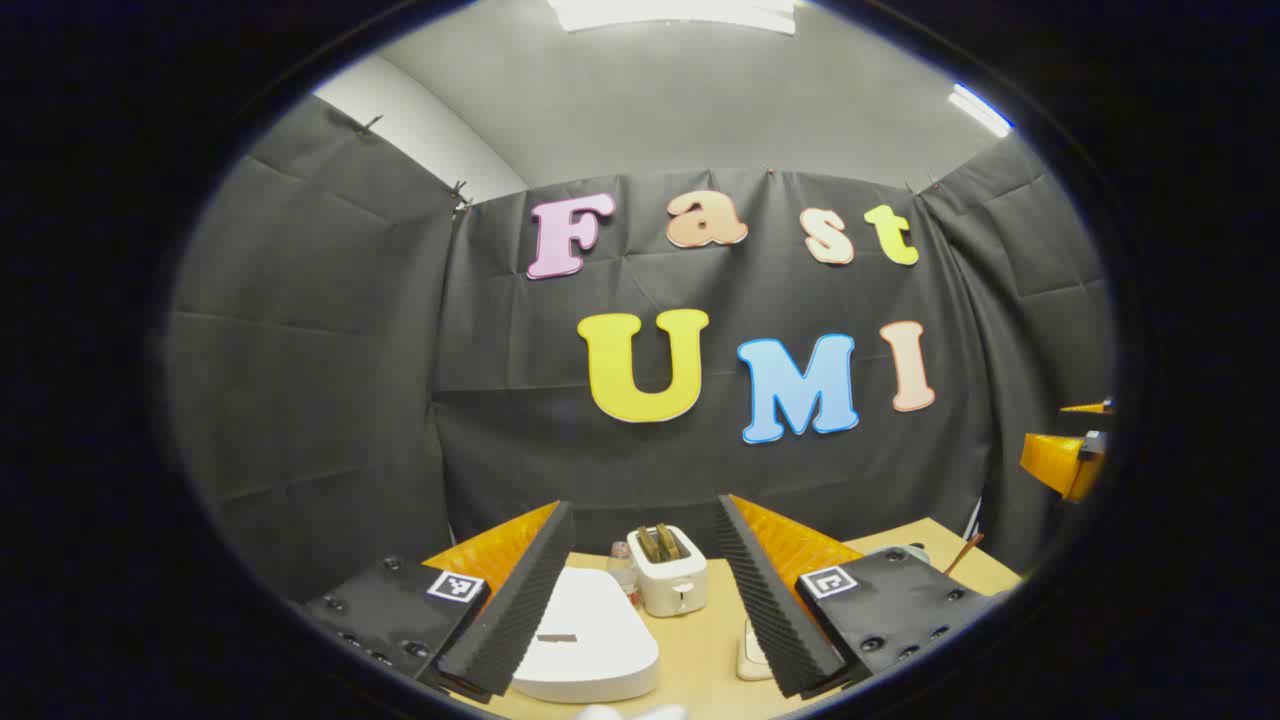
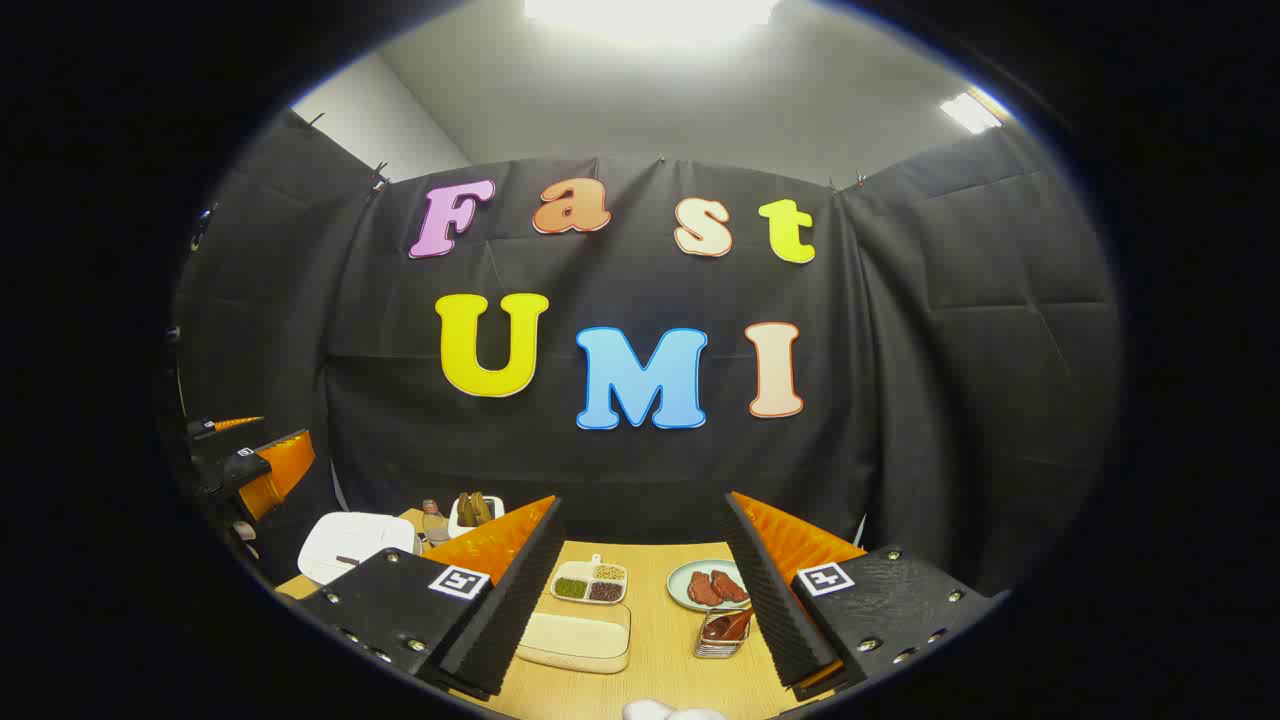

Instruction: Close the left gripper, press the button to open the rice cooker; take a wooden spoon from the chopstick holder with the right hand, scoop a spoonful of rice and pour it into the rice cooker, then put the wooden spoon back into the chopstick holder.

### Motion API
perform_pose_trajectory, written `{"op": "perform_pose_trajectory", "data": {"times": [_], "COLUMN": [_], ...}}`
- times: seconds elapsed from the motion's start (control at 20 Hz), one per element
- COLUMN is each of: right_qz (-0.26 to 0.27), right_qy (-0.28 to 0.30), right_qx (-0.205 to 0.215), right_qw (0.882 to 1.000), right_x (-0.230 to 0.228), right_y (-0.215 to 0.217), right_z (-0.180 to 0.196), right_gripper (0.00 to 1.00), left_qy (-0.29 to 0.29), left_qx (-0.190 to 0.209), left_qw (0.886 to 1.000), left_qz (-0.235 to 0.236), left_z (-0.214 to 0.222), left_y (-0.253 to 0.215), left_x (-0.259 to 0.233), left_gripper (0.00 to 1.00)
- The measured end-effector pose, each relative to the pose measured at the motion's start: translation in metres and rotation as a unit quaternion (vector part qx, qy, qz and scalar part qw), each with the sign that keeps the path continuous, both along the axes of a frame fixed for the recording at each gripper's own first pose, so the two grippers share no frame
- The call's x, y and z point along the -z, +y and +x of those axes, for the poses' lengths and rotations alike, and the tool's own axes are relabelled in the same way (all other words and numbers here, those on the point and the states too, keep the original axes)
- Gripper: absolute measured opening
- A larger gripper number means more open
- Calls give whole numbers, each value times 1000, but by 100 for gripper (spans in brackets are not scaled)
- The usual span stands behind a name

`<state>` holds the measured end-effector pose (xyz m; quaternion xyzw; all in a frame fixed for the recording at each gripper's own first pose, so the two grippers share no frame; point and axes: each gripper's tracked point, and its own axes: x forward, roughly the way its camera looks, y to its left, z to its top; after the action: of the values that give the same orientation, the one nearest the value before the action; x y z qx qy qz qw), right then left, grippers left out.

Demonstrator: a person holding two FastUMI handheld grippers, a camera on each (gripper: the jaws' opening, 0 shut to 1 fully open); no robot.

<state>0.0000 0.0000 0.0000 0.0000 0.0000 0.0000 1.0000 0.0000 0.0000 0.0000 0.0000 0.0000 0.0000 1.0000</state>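
- Nearest us in the left gripper view, our left gripper (image 1: 640, 590) hangs above the wooden table (image 1: 700, 640) with its fingers spread wide and nothing between them.
- Just under and past its left finger lies the white rice cooker (image 1: 590, 635), lid down, a small dark mark on its top.
- Between the fingers, farther back, stands a white toaster (image 1: 671, 570) with slices in its slots, and a small bottle (image 1: 622, 565) sits just beside it, between toaster and cooker.
- By the right finger a pale flat item (image 1: 750, 655) rests on the table; we cannot tell what it is.
- At the table's far right edge we see a thin wooden stick (image 1: 962, 553) leaning up, perhaps the spoon's handle; its holder is hidden.
- Nearest us in the right gripper view, our right gripper (image 2: 640, 590) also has its fingers wide apart, gripping nothing.
- Below it sits a clear container of pale rice (image 2: 575, 640), with a divided dish of grains (image 2: 590, 582) just behind.
- To the right, a small rack (image 2: 722, 632) sits near a plate of reddish pieces (image 2: 708, 585).
- Far left in this view, the rice cooker (image 2: 355, 543) lies beneath the other gripper.
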Motion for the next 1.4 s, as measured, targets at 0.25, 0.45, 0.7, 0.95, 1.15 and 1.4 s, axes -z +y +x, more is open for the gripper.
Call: {"op": "perform_pose_trajectory", "data": {"times": [0.25,0.45,0.7,0.95,1.15,1.4], "right_qz": [-5,-6,-7,-4,-6,-10], "right_qy": [-1,0,-3,0,1,0], "right_qx": [0,-2,-1,0,-1,1], "right_qw": [1000,1000,1000,1000,1000,1000], "right_x": [-1,0,-2,0,1,1], "right_y": [1,3,2,2,3,5], "right_z": [-1,-3,-4,-5,-4,-4], "right_gripper": [96,96,96,96,96,96], "left_qy": [1,0,2,1,13,24], "left_qx": [-5,-6,-7,-9,-9,-8], "left_qw": [1000,1000,1000,1000,1000,1000], "left_qz": [-3,-2,-3,-6,-16,-19], "left_z": [3,1,2,3,8,13], "left_y": [2,3,4,5,9,17], "left_x": [0,3,4,5,13,21], "left_gripper": [97,97,97,98,97,44]}}
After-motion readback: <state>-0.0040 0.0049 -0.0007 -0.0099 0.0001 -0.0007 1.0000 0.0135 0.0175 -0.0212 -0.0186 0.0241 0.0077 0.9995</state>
